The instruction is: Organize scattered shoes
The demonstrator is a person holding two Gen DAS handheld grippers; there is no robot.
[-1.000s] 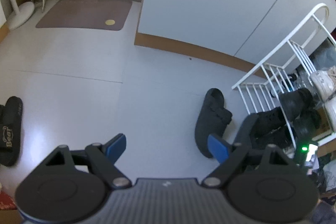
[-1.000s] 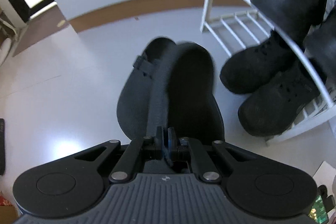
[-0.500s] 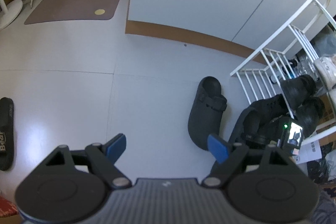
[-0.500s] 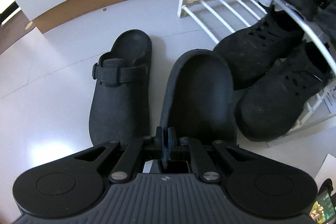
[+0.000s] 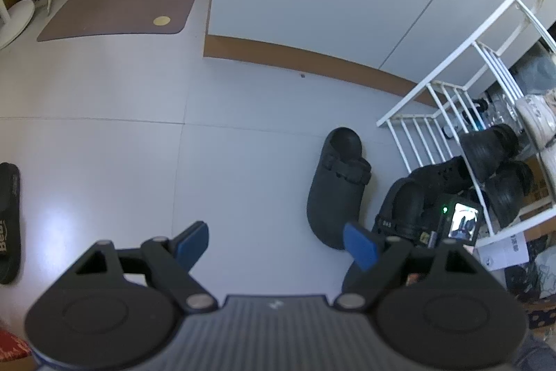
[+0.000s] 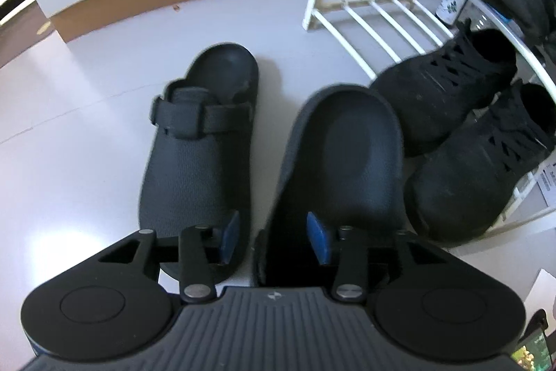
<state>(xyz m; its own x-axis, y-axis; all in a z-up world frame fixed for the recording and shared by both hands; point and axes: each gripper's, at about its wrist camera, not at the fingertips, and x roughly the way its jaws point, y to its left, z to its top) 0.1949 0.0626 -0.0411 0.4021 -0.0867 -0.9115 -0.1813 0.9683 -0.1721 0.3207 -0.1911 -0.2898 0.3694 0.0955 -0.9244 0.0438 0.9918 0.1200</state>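
Two black clogs lie side by side on the pale floor in front of the white shoe rack (image 6: 361,6). The left clog (image 6: 198,159) lies flat with its strap up. The right clog (image 6: 347,162) lies next to it, close to my right gripper (image 6: 274,232), which is open with its fingers either side of the clog's near rim. In the left wrist view my left gripper (image 5: 276,240) is open and empty above bare floor; the left clog (image 5: 335,193) and the right clog (image 5: 405,207) lie to its right.
Two black sneakers (image 6: 462,127) sit at the rack's foot, right of the clogs. More shoes (image 5: 486,148) rest on the rack shelves. A black slipper (image 5: 8,218) lies far left. A brown doormat (image 5: 118,13) lies by the door. Papers (image 5: 504,249) lie at the right.
My right gripper has set the right clog down beside the left clog and opened, letting it go. My left gripper has stayed open, its view shifting slightly.
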